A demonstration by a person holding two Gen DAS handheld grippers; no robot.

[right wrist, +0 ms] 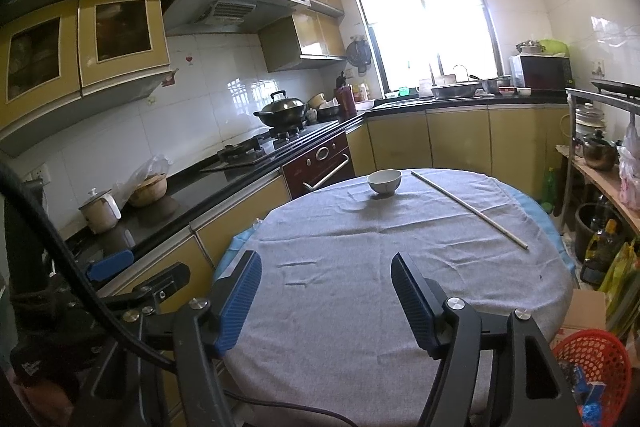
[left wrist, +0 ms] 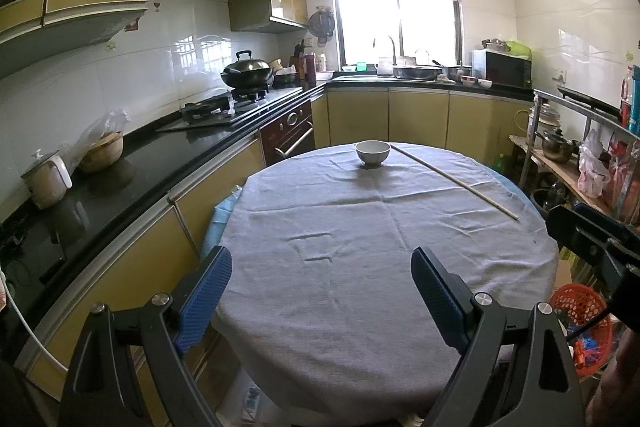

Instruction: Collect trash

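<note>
A round table (left wrist: 360, 287) (right wrist: 380, 307) under a grey cloth fills the middle of both views. At its far side stands a white bowl (left wrist: 373, 152) (right wrist: 384, 182), with a long thin wooden stick (left wrist: 452, 179) (right wrist: 468, 207) lying to its right. My left gripper (left wrist: 322, 269) hovers open over the near edge, nothing between its blue pads. My right gripper (right wrist: 326, 273) is open too and empty. Its black frame (left wrist: 592, 247) shows at the right edge of the left wrist view. A red mesh basket (left wrist: 584, 331) (right wrist: 596, 367) holding scraps sits on the floor at the right.
A black kitchen counter (left wrist: 140, 163) with a stove, a wok (left wrist: 248, 71) and a small pot (left wrist: 44, 179) runs along the left. A sink counter (left wrist: 420, 83) is behind the table. A cluttered metal rack (left wrist: 580, 147) stands at the right. A black cable (right wrist: 72, 267) crosses the right wrist view.
</note>
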